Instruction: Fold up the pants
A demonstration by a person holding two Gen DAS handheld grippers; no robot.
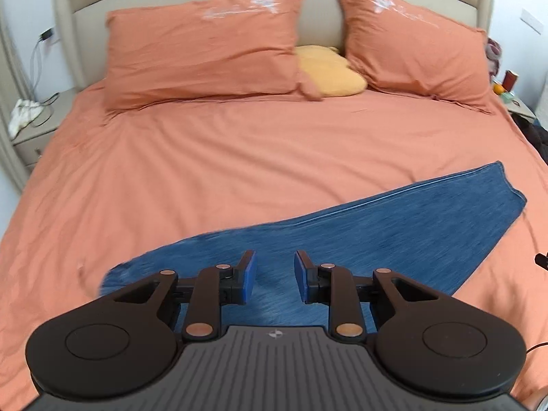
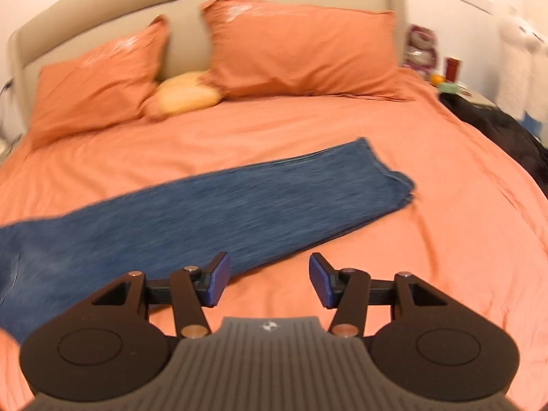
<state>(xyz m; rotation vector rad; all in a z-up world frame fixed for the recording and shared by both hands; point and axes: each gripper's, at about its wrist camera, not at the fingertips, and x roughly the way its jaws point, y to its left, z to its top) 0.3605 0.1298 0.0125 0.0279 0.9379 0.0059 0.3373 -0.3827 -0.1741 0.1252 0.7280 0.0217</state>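
Blue denim pants point(image 1: 394, 226) lie flat on the orange bedspread point(image 1: 205, 171), folded lengthwise into one long strip that runs from lower left to upper right. My left gripper point(image 1: 275, 275) hovers above the wider end of the strip, its blue pads apart with nothing between them. In the right wrist view the pants point(image 2: 239, 205) stretch from the left edge to the leg hems at centre right. My right gripper point(image 2: 269, 279) hangs open over bare bedspread point(image 2: 428, 239) just beside the near edge of the pants, holding nothing.
Two orange pillows point(image 1: 205, 51) point(image 1: 411, 44) and a yellow cushion point(image 1: 328, 72) lean on the beige headboard point(image 1: 318, 17). A nightstand point(image 1: 34, 126) with cables stands at the left. Another nightstand with small items point(image 2: 448, 78) and dark clothing point(image 2: 507, 137) sit at the bed's right side.
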